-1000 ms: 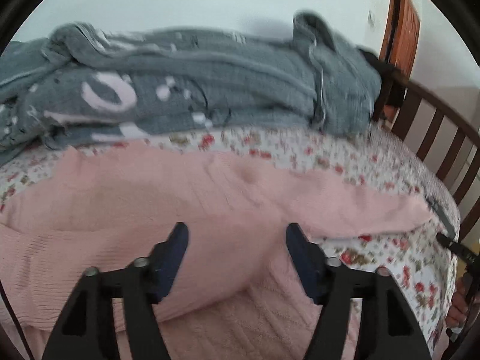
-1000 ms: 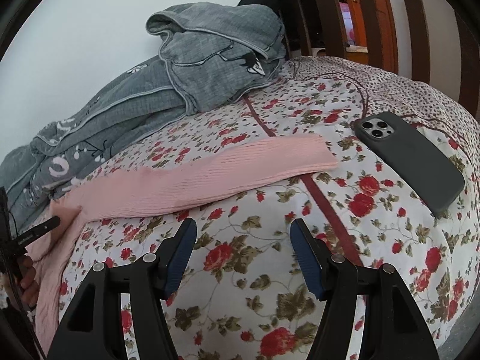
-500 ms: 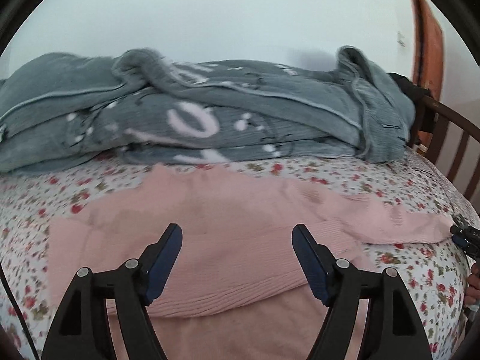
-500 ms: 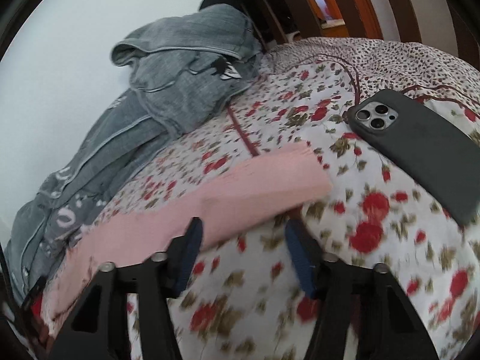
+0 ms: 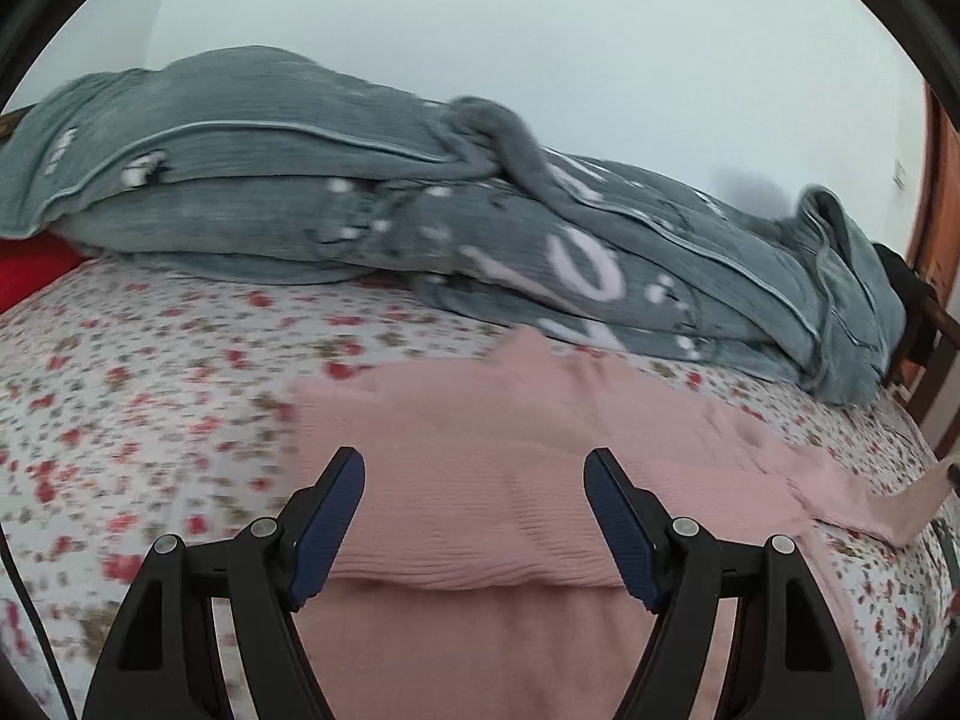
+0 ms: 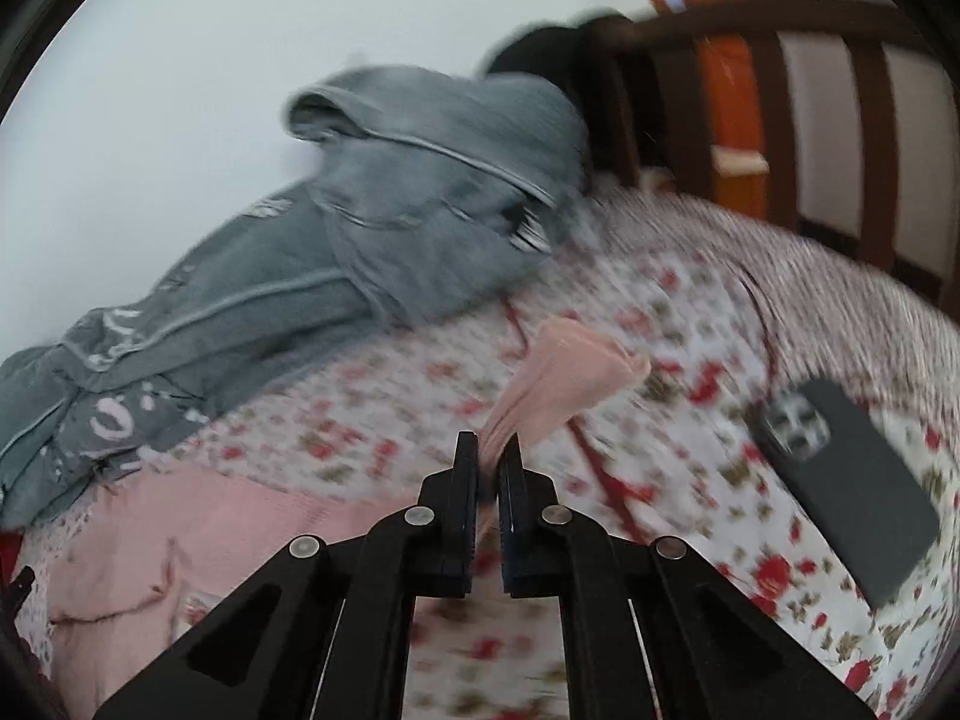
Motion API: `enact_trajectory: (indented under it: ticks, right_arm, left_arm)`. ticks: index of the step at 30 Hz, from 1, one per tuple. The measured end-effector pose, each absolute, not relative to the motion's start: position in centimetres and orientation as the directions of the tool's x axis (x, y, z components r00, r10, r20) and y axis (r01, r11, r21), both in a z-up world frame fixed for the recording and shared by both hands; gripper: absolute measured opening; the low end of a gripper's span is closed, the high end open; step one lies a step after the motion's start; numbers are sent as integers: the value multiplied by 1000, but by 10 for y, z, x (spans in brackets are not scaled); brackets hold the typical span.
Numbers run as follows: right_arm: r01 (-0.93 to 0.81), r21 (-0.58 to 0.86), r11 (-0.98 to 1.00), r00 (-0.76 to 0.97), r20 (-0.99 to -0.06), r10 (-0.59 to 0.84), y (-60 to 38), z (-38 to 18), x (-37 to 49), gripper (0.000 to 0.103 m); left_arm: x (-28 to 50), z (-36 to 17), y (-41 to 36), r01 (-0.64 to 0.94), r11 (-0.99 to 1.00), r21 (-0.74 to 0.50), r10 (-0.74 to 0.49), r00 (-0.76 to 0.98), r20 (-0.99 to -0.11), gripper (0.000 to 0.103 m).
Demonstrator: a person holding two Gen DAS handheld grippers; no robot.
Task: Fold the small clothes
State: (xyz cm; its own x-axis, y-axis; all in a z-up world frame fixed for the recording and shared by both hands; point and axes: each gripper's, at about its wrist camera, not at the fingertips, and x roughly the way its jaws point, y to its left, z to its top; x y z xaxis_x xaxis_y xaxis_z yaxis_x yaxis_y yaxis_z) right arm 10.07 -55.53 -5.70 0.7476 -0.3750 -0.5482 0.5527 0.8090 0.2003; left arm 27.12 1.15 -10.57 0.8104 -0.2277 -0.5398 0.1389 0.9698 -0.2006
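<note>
A pink knit sweater (image 5: 510, 480) lies spread on the floral bedsheet (image 5: 150, 390). My left gripper (image 5: 474, 516) is open and empty, hovering over the sweater's folded left part. My right gripper (image 6: 487, 450) is shut on the end of the sweater's pink sleeve (image 6: 564, 378) and holds it lifted off the bed. The rest of the sweater (image 6: 180, 528) lies at the lower left in the right wrist view. In the left wrist view the lifted sleeve end (image 5: 918, 504) shows at the far right.
A grey blanket (image 5: 420, 210) is heaped along the wall behind the sweater, also in the right wrist view (image 6: 390, 228). A dark phone (image 6: 852, 474) lies on the bedsheet (image 6: 690, 312) to the right. Wooden bed rails (image 6: 840, 108) stand at the far right.
My right gripper moved onto the sleeve end, shut on it and lifted it. My left gripper swung left over the sweater's body and stayed open.
</note>
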Motion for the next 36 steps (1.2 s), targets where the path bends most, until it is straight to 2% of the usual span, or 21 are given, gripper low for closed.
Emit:
enact_trajectory:
  ticks: [5,12,16,23,31,34,35,36]
  right_arm:
    - [441,161,883,812,-491,-316,-485,-25,140,6]
    - [242,163,956,871,-470,-141,-358,-8,202,6]
    - [101,185,978,882,-471,-2,-273,-8,236,6]
    - [-99,170,980,793,-582,181,-128,-47,284,6]
    - [-150,105,983,712,-679,181,-73,-101,308,6]
    - [-164,144,976,661,-718,217,-71,-118,314,14]
    - [-180,163,970,635,-734,241,-70,-122,315,25]
    - [-193,175,965,612,-747,258,-69,-125,316,28]
  left_arm:
    - [260,-111,62,73,975,-210,-178,823,-539,74]
    - [243,-126,127,-6,976,-220,-124,809,-574,74]
    - [231,-132,150,-31,983,-181,-80,814,-576,74]
    - [220,-136,185,-56,973,-225,-89,807,-583,74]
    - [212,-134,194,-40,980,-195,-83,808,-584,74]
    - [213,-134,191,-32,980,-194,-90,804,-587,74]
    - [214,-133,189,-27,981,-193,-94,803,-588,74]
    - [215,-133,186,-18,981,-192,-100,802,-589,74]
